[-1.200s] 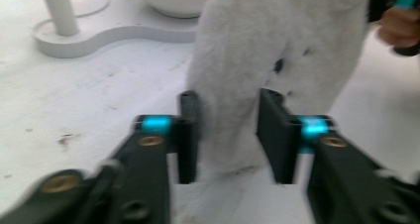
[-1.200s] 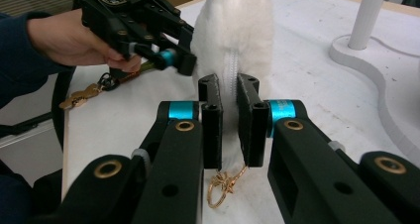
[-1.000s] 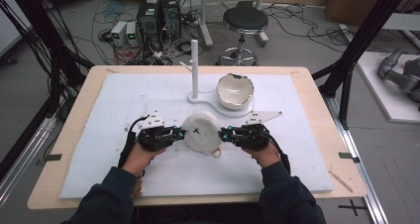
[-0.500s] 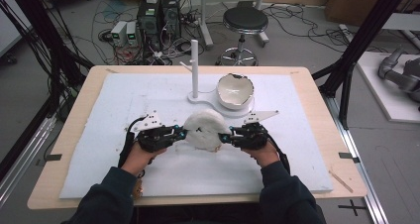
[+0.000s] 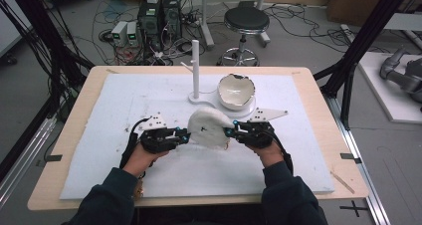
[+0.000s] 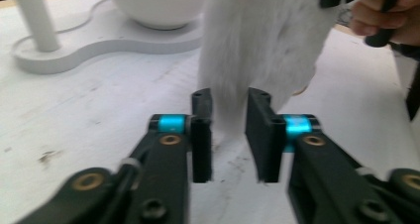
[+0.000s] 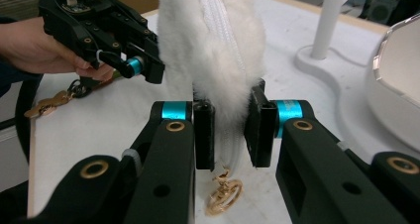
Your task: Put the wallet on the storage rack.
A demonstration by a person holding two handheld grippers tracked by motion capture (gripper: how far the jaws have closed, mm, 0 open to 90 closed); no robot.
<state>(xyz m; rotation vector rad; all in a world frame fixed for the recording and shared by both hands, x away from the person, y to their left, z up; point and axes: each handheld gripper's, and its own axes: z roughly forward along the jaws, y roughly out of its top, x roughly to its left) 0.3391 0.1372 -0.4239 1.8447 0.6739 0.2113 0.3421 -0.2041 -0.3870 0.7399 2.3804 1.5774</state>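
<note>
Nearest the table's front edge, the person's forearms come in, each hand holding a gripper. The left gripper [image 5: 186, 135] points inward at a white furry zip pouch [image 5: 209, 129] that stands between the two tools on the white foam mat [image 5: 99, 175]. In the left gripper view its jaws have just been opening: the pouch [image 6: 257, 50] has a thin fold of fur lying in the gap, and the pads stand slightly apart from it rather than pressing. The right gripper [image 5: 230, 131] meets the pouch from the other side. In the right gripper view its jaws are closing narrowly and pinch the pouch's zip end [image 7: 230, 115], fur bulging over both pads, with a gold clasp [image 7: 224, 194] hanging below onto the mat. The left gripper [image 7: 143, 68] shows there beyond, at the pouch's far side.

Farther back, just behind the pouch, a white bowl [image 5: 236, 91] with a broken rim sits on a flat white base [image 5: 206, 98], beside a white upright post [image 5: 195, 68]. Beyond the wooden table [image 5: 318, 115], a black stool [image 5: 246, 22] and electronics boxes [image 5: 159, 16] stand on the floor.
</note>
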